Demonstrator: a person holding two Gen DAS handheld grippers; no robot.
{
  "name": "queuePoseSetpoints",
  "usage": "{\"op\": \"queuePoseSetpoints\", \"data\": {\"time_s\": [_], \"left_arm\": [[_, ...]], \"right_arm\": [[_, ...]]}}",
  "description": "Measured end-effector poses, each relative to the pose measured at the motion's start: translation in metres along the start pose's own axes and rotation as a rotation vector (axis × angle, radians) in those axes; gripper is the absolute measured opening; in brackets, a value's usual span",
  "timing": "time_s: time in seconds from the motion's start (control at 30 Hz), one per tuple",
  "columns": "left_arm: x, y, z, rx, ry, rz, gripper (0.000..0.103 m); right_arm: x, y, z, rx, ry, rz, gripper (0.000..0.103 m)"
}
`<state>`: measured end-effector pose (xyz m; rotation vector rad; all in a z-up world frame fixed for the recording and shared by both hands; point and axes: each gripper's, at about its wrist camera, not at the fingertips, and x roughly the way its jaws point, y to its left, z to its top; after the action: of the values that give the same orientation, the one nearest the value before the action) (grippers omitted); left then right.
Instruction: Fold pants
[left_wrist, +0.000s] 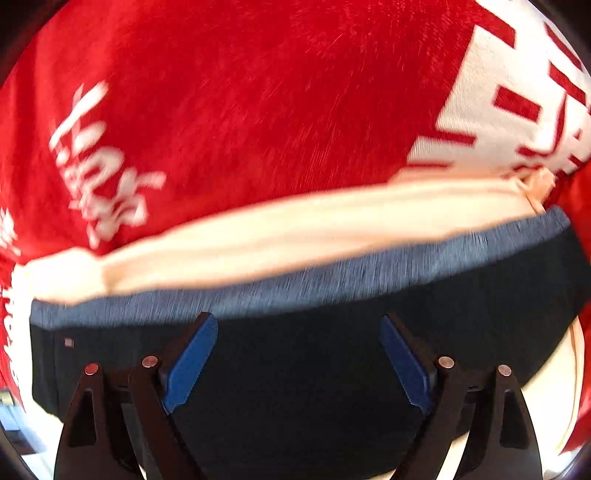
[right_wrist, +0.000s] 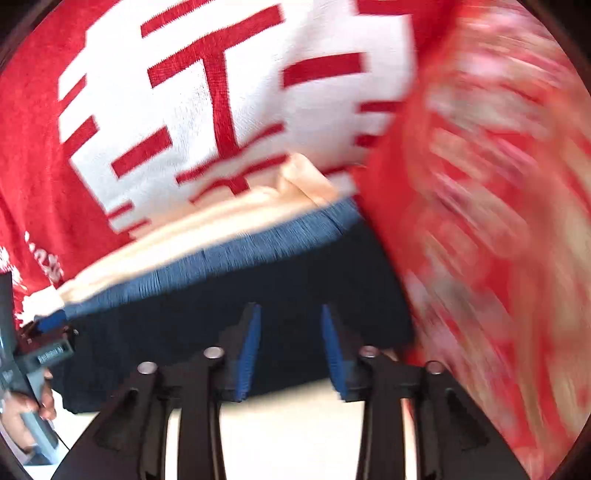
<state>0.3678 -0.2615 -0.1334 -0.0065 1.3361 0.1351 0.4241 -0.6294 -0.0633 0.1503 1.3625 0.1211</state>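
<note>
Under me spreads a red plush blanket with white lettering (left_wrist: 240, 110). On it lies the folded dark navy pants with a blue-grey ribbed waistband (left_wrist: 295, 350), a cream cloth (left_wrist: 258, 236) beside that band. My left gripper (left_wrist: 299, 354) hangs spread wide above the pants; my right gripper (right_wrist: 290, 350) stands partly apart, pinching nothing.

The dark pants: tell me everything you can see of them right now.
The dark pants look like navy knit fabric with a lighter heathered blue waistband along the far edge. They lie flat in a compact rectangle on pale peach cloth, itself over a red and white printed blanket. A tiny square tag sits near one corner. Both views are motion-blurred. Neither gripper's pads press on them.
</note>
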Motion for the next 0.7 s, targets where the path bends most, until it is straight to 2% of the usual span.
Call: {"op": "queuePoseSetpoints", "data": {"time_s": [0.07,0.13,0.17,0.23,0.27,0.33,0.4,0.47,0.6,0.7], "left_arm": [[0.012,-0.003,0.01,-0.016,-0.001,0.0,0.09],[0.027,-0.004,0.01,-0.019,0.015,0.033,0.09],[0.036,-0.001,0.003,-0.022,0.037,0.047,0.09],[0.037,0.01,-0.016,-0.07,0.02,0.005,0.093],[0.036,0.013,-0.023,-0.076,0.033,0.002,0.094],[0.032,0.022,-0.036,-0.076,0.058,0.002,0.094],[0.024,0.033,-0.046,-0.075,0.091,0.019,0.094],[0.014,0.045,-0.053,-0.066,0.099,0.048,0.094],[-0.011,0.09,-0.066,-0.106,0.071,0.072,0.094],[-0.017,0.135,-0.074,-0.136,0.07,0.106,0.094]], "right_arm": [[0.029,0.005,0.025,-0.012,0.014,-0.002,0.039],[0.06,0.003,0.035,-0.034,0.082,-0.036,0.039],[0.075,-0.006,0.034,-0.025,0.123,-0.066,0.031],[0.071,-0.016,0.031,-0.006,0.079,-0.033,0.023],[0.066,-0.015,0.028,-0.012,0.075,-0.066,0.021],[0.058,-0.007,0.018,-0.029,0.074,-0.132,0.024],[0.049,-0.001,0.006,0.001,0.092,-0.138,0.034],[0.036,0.003,-0.013,0.06,0.108,-0.058,0.043],[0.017,0.041,-0.059,0.098,0.175,0.185,0.043],[0.02,0.086,-0.102,0.126,0.287,0.387,0.043]]}}
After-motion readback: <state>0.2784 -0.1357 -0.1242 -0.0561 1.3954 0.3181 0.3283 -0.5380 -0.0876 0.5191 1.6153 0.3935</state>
